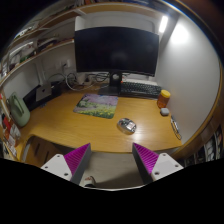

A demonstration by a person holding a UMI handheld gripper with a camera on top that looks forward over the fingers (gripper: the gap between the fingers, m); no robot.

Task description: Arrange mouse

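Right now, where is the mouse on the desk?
The mouse lies on the wooden desk, beyond the open gripper, right of the colourful mouse mat and in front of the monitor.

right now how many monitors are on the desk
1: the monitor stands at the back of the desk, behind the keyboard, far beyond the open gripper. Others may be out of view.

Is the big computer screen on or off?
Off. The monitor is dark all over, no picture showing. The tool is open, holding nothing, with the mouse on the desk beyond its fingers.
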